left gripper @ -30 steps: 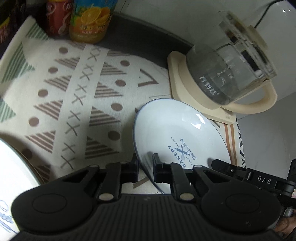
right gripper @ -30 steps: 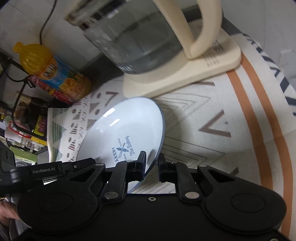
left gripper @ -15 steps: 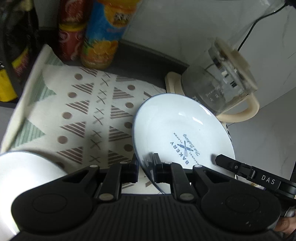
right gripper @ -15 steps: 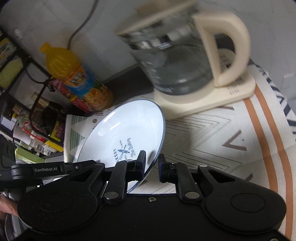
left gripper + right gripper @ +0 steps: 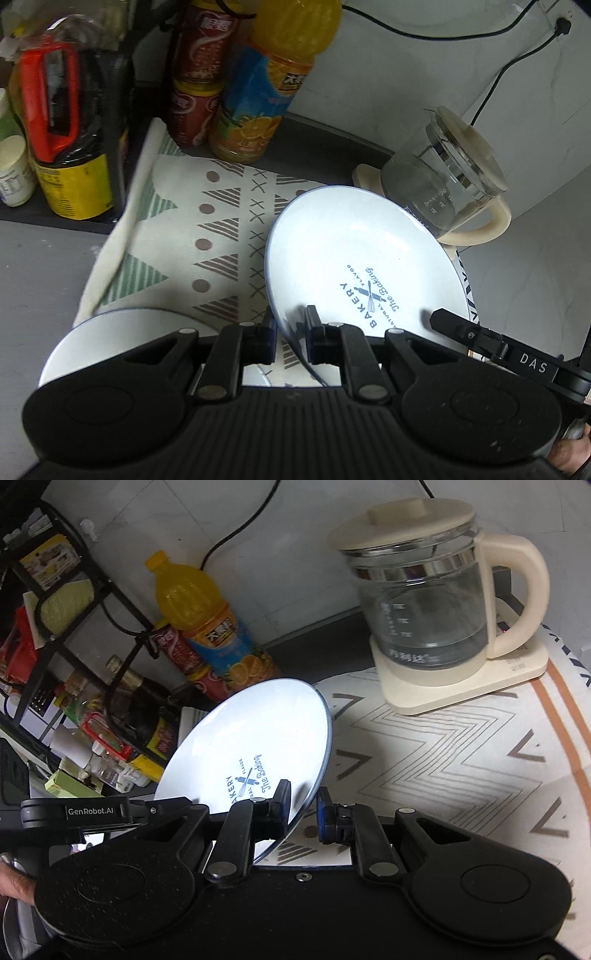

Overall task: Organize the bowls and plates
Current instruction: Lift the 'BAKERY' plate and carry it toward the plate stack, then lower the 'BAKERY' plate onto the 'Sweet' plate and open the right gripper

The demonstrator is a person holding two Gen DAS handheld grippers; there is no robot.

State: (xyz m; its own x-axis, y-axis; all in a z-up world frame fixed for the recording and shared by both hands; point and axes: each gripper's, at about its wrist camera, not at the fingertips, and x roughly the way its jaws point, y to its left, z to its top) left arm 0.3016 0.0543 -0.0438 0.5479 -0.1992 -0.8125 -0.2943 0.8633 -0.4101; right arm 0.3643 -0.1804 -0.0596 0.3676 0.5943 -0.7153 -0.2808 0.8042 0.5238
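Left wrist view: left gripper is clenched on the near rim of the plate, a glossy white round dish w/ thin blue edge and "BAKERY" print. The plate is tilted, face toward the right gripper, whose black finger meets the opposite rim. Below lies a matte woven mat w/ triangles & dots; a second white dish sits at lower left. A glass kettle stands behind. Vs 1.0 s ago: plate is raised higher, the bottles are now in fuller view.

Right wrist view: right gripper is clamped on the plate rim; the disc stands steeply on edge, appearing as an oval slanting up-right, held above the mat. The kettle has a cream lid, handle & base. Vs earlier: kettle appears farther off.
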